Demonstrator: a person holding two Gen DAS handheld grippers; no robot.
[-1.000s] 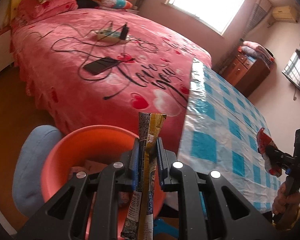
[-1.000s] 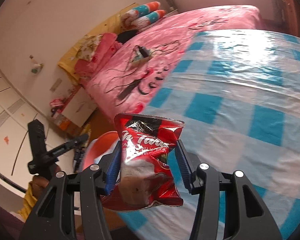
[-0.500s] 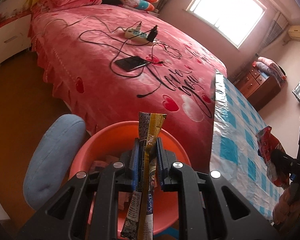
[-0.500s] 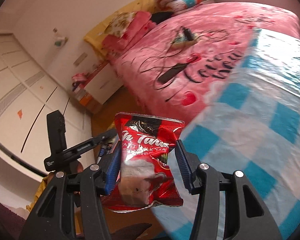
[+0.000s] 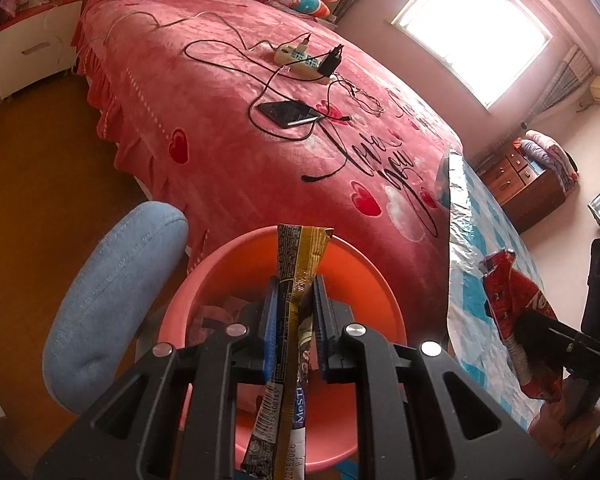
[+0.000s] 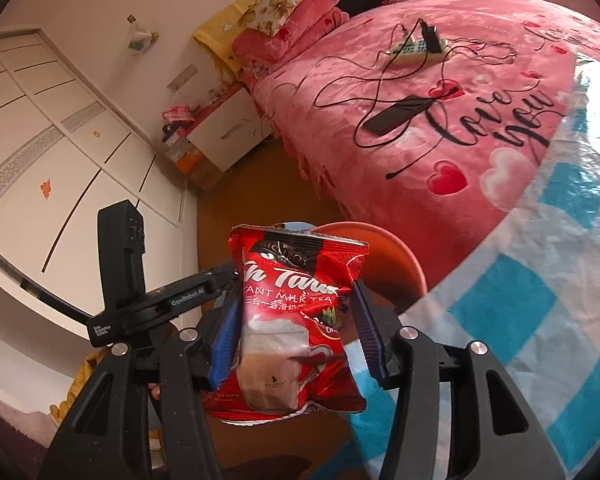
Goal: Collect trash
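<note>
My left gripper (image 5: 294, 292) is shut on a long yellow and black sachet wrapper (image 5: 296, 280), which stands upright over the orange basin (image 5: 228, 268) on the floor. Some trash lies in the basin's bottom. My right gripper (image 6: 294, 312) is shut on a red milk tea packet (image 6: 296, 312), held in the air beside the table's corner, with the basin (image 6: 396, 252) just beyond it. The left wrist view shows the red packet (image 5: 516, 320) at the far right, pinched in the right gripper. The left gripper's black body (image 6: 148, 292) shows at the left of the right wrist view.
A pink bed (image 5: 260, 112) with a power strip (image 5: 300, 58), cables and a phone (image 5: 288, 112) stands behind the basin. A blue cushioned stool (image 5: 112, 292) sits left of the basin. The blue checked table (image 6: 540, 312) lies to the right. A white nightstand (image 6: 220, 140) stands at the wall.
Both grippers have swung left, away from the table, towards the basin. The basin now lies more squarely under the left gripper, and the red packet has come off the tabletop to the corner.
</note>
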